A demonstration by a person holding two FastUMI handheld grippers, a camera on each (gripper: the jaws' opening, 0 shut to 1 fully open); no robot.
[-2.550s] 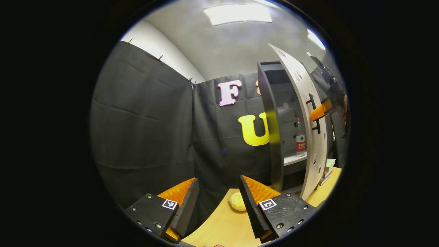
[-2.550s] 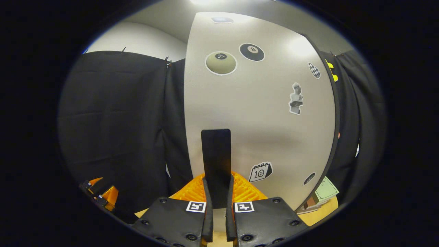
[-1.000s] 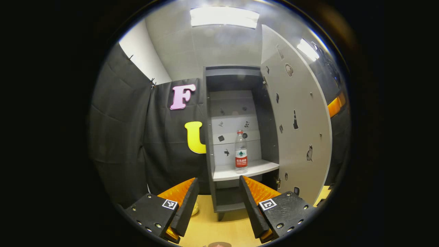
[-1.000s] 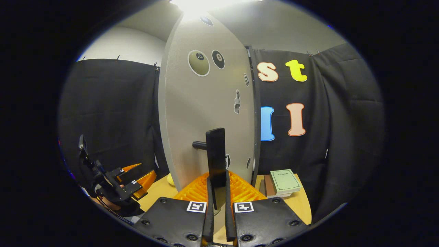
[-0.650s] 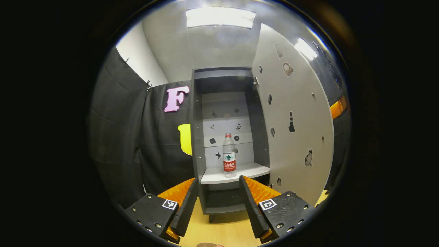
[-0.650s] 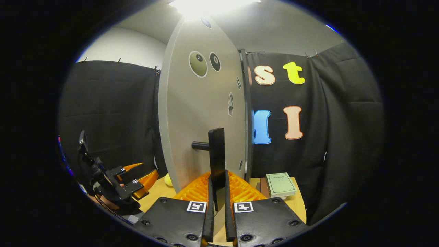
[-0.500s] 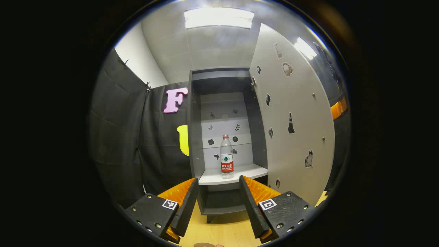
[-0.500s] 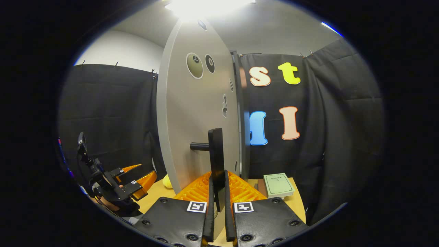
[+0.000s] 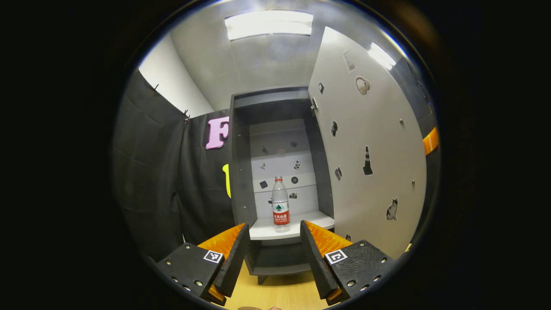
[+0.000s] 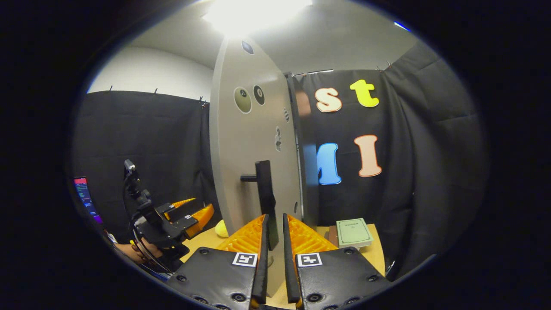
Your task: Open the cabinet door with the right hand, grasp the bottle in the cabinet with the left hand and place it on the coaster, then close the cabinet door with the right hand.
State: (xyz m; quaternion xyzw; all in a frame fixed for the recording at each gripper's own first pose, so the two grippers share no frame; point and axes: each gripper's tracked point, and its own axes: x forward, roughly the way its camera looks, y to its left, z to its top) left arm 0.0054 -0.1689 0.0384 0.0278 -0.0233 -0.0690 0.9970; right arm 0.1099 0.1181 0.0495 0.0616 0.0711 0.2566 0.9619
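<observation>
The grey cabinet [image 9: 241,172] stands open, its pale door [image 9: 370,150] swung out to the right. A clear bottle [image 9: 280,202] with a red label is upright on the white shelf [image 9: 310,224]. My left gripper [image 9: 274,230] is open, in front of the shelf and short of the bottle. In the right gripper view the door [image 10: 249,142] is seen nearly edge-on with its black handle [image 10: 263,185]. My right gripper [image 10: 274,219] is slightly open, and the handle's lower end sits loosely between its fingers. A yellow round coaster [image 10: 221,228] lies on the table by the door's foot.
The wooden table [image 9: 280,295] runs under the cabinet. Stacked books [image 10: 353,232] lie to the right of the door. Farther left, a hand [image 10: 137,252] holds the left gripper [image 10: 189,215], and a lit screen [image 10: 84,193] glows at the edge.
The door swung from partly to fully open. My left gripper turned to face the cabinet and came closer to the bottle. My right gripper's fingers loosened on the handle and drew back a little.
</observation>
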